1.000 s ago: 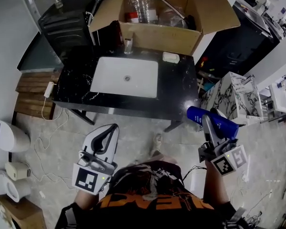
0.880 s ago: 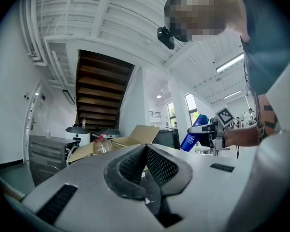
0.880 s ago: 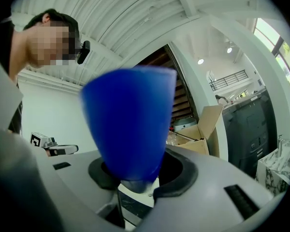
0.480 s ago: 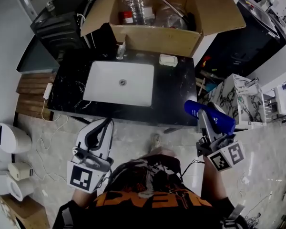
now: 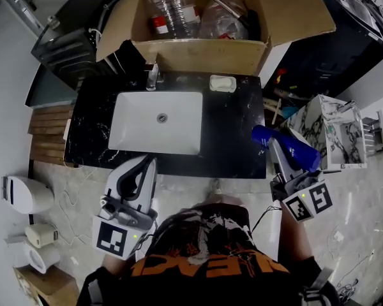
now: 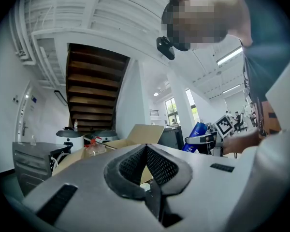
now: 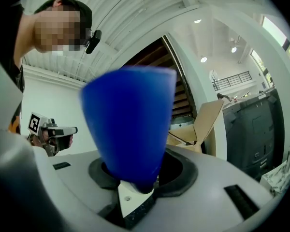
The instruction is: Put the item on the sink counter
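The item is a blue bottle (image 5: 288, 146) lying between the jaws of my right gripper (image 5: 282, 157), which is shut on it. It hangs just off the right front corner of the black marble sink counter (image 5: 233, 132). In the right gripper view the blue bottle (image 7: 128, 124) fills the middle, wedged into the right gripper (image 7: 135, 180). My left gripper (image 5: 148, 164) is shut with nothing in it, its tip over the counter's front edge below the white basin (image 5: 156, 121). The left gripper view shows the left gripper (image 6: 146, 149) with pads meeting, and the blue bottle (image 6: 197, 131) far right.
A faucet (image 5: 152, 76) and a soap dish (image 5: 222, 83) stand at the counter's back. Behind them is an open cardboard box (image 5: 204, 51) holding plastic bottles. A marble-patterned cabinet (image 5: 329, 129) stands right of the counter, a dark appliance (image 5: 70, 43) at upper left.
Both grippers have moved closer to the counter's front edge, and the counter sits lower and larger in the head view. The right gripper still holds the blue bottle.
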### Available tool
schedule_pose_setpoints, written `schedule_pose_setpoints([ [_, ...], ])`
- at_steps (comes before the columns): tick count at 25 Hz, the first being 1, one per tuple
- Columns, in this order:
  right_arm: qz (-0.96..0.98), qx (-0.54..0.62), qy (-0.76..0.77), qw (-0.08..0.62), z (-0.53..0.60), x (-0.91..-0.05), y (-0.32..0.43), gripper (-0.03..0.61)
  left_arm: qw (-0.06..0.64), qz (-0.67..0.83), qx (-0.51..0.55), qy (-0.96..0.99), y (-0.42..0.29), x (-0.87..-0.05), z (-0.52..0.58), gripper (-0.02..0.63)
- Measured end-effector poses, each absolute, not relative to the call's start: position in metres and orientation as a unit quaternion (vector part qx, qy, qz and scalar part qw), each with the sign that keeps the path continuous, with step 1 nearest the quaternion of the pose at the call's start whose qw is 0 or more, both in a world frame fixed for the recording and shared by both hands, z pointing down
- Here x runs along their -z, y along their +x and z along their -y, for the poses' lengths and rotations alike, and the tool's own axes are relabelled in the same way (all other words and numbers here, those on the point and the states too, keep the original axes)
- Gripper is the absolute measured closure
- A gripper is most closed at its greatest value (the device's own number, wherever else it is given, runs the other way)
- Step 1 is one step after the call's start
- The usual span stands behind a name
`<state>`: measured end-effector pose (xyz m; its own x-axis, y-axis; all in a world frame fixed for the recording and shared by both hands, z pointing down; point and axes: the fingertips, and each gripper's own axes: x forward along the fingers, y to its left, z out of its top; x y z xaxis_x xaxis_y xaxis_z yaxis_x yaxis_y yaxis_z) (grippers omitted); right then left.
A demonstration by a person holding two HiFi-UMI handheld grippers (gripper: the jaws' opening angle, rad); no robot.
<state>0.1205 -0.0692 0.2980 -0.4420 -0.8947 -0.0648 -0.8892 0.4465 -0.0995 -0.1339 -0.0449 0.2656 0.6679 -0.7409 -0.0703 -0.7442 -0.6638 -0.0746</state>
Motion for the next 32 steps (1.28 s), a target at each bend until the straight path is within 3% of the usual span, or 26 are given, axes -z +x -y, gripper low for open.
schedule_pose_setpoints([
  [32, -0.878, 0.05, -0.475, -0.002, 0.228, -0.364, 0.192, 0.416, 0.015, -0.461, 0.017, -0.887, -0.047, -0.309, 0.17, 0.598],
])
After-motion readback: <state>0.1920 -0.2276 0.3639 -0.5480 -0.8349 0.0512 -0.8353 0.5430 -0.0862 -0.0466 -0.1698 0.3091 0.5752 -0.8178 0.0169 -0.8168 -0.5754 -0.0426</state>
